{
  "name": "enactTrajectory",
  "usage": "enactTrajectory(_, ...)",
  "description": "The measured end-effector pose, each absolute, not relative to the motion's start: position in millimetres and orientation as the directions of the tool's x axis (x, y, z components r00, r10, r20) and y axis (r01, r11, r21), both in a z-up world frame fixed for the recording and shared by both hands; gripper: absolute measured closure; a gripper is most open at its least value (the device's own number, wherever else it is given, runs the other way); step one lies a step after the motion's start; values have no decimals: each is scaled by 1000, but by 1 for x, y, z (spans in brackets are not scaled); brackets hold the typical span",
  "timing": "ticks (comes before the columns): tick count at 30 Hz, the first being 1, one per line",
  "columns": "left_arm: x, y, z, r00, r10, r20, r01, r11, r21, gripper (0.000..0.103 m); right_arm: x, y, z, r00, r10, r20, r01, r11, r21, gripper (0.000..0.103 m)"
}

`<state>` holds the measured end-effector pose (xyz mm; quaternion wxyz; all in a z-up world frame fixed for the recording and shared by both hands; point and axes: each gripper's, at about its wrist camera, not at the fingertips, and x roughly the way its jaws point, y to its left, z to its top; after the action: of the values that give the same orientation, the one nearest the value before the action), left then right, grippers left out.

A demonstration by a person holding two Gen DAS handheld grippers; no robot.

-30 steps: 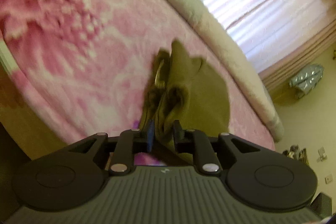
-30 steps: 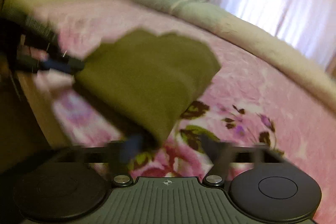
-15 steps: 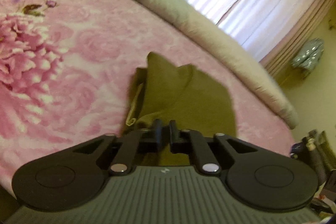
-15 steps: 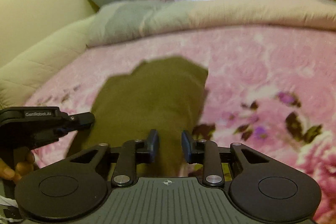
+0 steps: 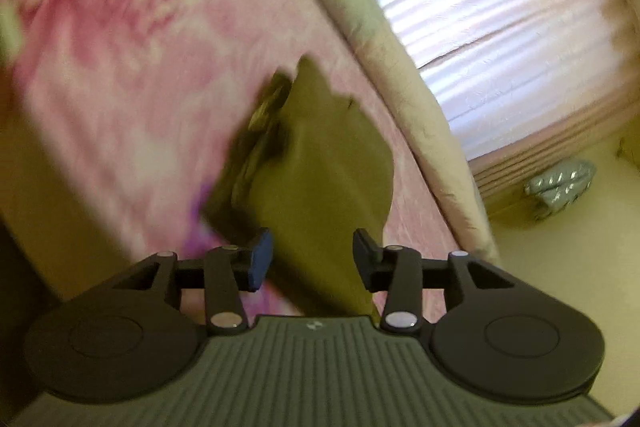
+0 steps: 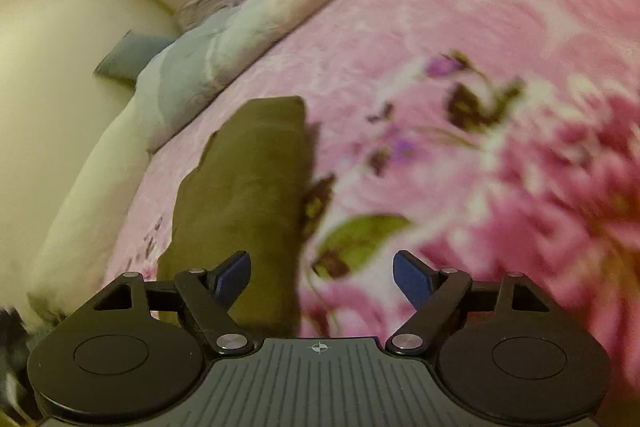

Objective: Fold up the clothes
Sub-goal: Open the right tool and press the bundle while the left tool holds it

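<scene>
Olive garment (image 5: 320, 187) between parted fingers (image 5: 260, 259)

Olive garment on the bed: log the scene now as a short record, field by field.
garment: olive garment, folded into a narrow stack
resting on: pink floral blanket
left tool: open, fingers either side of the garment's near end, not clamped
right tool: open, holding nothing; garment lies by its left finger
behind: pale rolled duvet, white curtain
image quality: motion blur in both views
</scene>
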<state>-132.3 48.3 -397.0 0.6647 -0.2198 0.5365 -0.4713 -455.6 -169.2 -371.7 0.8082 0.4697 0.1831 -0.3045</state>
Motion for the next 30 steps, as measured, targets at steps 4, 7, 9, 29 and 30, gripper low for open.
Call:
enactTrajectory(4, -137, 40, -423, -27, -852, -523, 265, 499, -825, 63, -473, -163, -369, 747, -317, -585, 665, 344, 663, 22)
enactTrajectory(7, -140, 33, -431, -11, -852, -523, 244, 505, -828, 63, -486, -159, -367, 746, -314, -588, 666, 322, 673, 22)
enactTrajectory(9, -142, 28, -432, 4, -855, -519, 245, 504, -828, 63, -495, -156, -366, 745, -312, -589, 666, 307, 680, 22)
enactTrajectory(29, -43, 56, -384, -1, -834, -552, 439, 495, -749, 96, -484, -175, -377, 761, -256, -596, 649, 295, 701, 22)
enactTrajectory(30, -37, 57, -391, -20, -836, -548, 429, 488, -760, 96, -480, -179, -378, 768, -245, -592, 641, 300, 706, 22)
